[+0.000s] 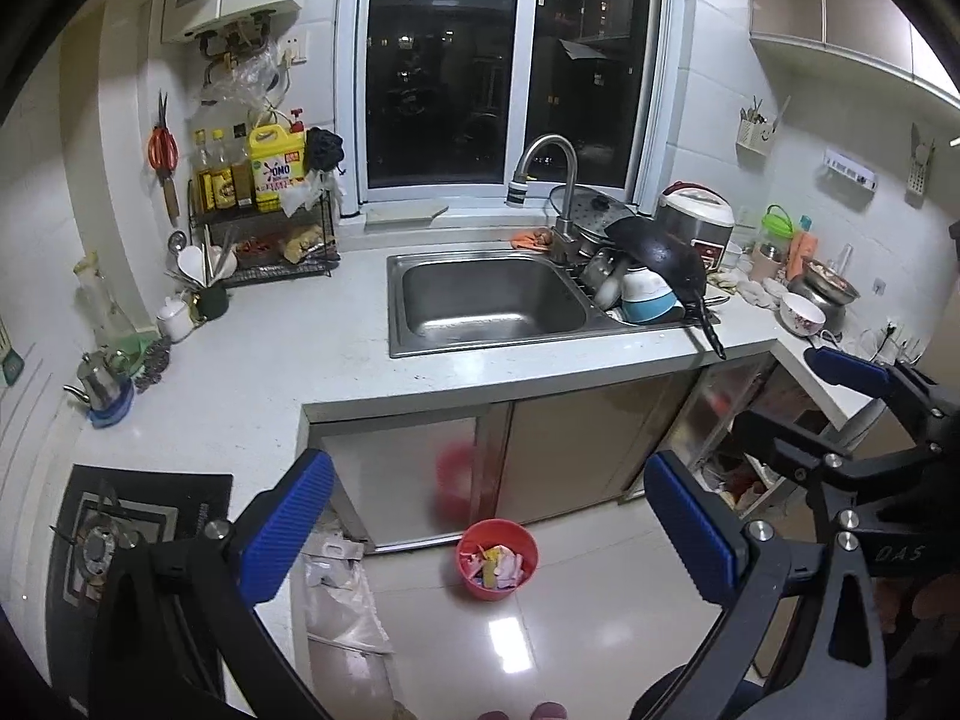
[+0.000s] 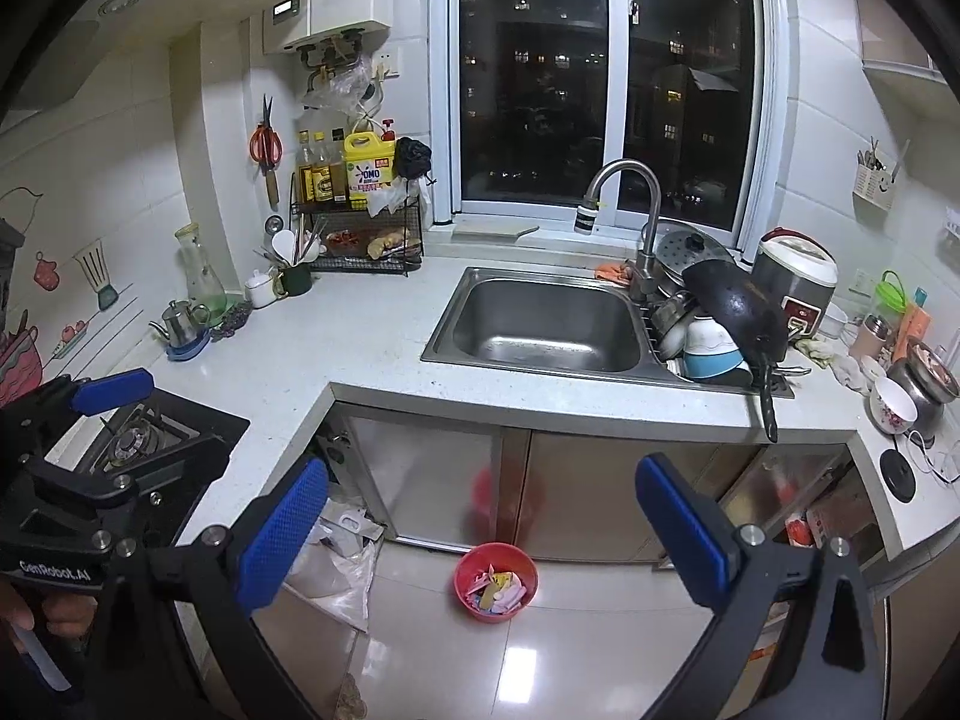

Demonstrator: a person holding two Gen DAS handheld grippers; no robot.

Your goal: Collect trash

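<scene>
A small red bin [image 1: 497,558] stands on the tiled floor in front of the sink cabinet, holding several scraps of pink, yellow and white trash; it also shows in the right wrist view [image 2: 495,581]. My left gripper [image 1: 489,540] is open and empty, held high above the floor with the bin between its blue fingers. My right gripper [image 2: 486,540] is open and empty too, also framing the bin. The right gripper shows at the right edge of the left wrist view [image 1: 750,414], and the left gripper at the left edge of the right wrist view [image 2: 180,414].
An L-shaped white counter [image 1: 258,360] carries a steel sink [image 1: 486,300], stacked dishes and a black pan [image 1: 660,258], a spice rack [image 1: 264,228], a kettle [image 1: 102,384] and a gas hob [image 1: 114,534]. Plastic bags [image 1: 342,594] lie by the cabinet corner.
</scene>
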